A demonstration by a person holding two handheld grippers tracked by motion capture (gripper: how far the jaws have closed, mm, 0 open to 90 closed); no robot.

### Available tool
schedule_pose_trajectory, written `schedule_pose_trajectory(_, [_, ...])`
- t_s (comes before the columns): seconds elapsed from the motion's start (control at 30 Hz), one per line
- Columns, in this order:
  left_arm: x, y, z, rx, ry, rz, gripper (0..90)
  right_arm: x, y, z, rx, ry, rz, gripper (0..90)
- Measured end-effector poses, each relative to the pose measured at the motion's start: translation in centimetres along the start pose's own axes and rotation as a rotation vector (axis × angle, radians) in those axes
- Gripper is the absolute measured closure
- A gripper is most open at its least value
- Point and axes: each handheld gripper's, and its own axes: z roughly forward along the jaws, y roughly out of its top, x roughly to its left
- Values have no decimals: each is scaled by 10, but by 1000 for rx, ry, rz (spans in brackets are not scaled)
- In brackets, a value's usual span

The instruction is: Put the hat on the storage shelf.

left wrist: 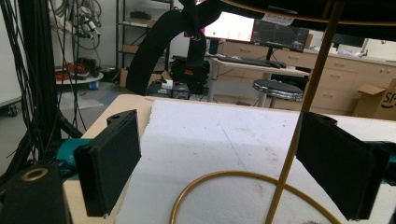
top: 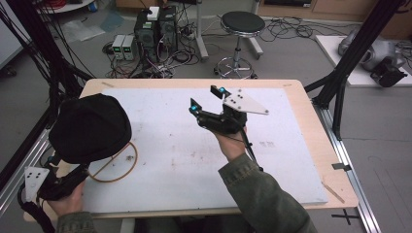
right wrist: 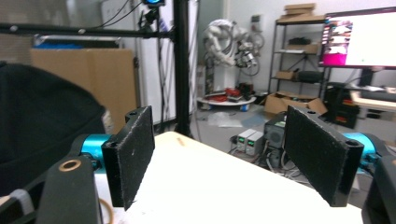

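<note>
Looking down from the high view first: your black hat (top: 90, 128) sits on a thin gold wire stand (top: 116, 167) at the table's left edge, on the white foam board (top: 204, 145). Hat reads as soft fabric, light, floppy; it will likely sag and deform if pinched at one spot, so take the brim or lower edge with flat pads, or lift from the crown. Stand looks stiff but light and tippy (ring base, single rod), so a sideways tug on the hat could drag it over. Your left gripper (top: 73, 174) sits low at the stand's base, under the hat; the hat hides its jaws here. Your right gripper (top: 206, 99) hovers mid-table, well apart from the hat, jaws spread, nothing in them.

Left gripper view: jaws stand wide apart, empty, straddling the gold rod (left wrist: 303, 121) without touching it, as far as I can judge. Ring base (left wrist: 224, 179) lies just ahead on the foam. Hat underside (left wrist: 299, 11) is cut off at the top edge; a black strap (left wrist: 154, 42) hangs from it, and where it attaches is hard to make out.

Right gripper view: jaws apart, holding nothing. Hat (right wrist: 44, 126) fills the left side, blurred and cropped; its brim can't be read. A sliver of the gold ring (right wrist: 108, 210) peeks behind the left jaw.
</note>
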Motion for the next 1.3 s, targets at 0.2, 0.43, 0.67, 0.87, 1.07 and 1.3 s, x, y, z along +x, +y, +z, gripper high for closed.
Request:
schedule_pose_trajectory(0.2, [-3, -1, 2, 5, -9, 6, 145, -21, -5, -28, -19, -74, 3, 244])
schedule_pose_trajectory(0.43, [-4, -1, 0, 0, -5, -3, 145, -45, -9, -60, -45, -195, 29, 244])
schedule_pose_trajectory(0.67, [-4, 0, -2, -5, 4, -6, 145, -58, -12, -90, -75, -277, 9, 234])
schedule_pose_trajectory(0.87, [-3, 0, -2, -7, 11, -14, 145, -80, -24, -122, -86, -389, 41, 212])
schedule_pose_trajectory(1.07, [-4, 0, -3, -6, 8, -9, 145, -95, -45, -145, -52, -449, 79, 186])
schedule_pose_trajectory(1.3, [-6, 0, -1, -3, 2, -7, 145, -105, -69, -158, -15, -522, 87, 148])
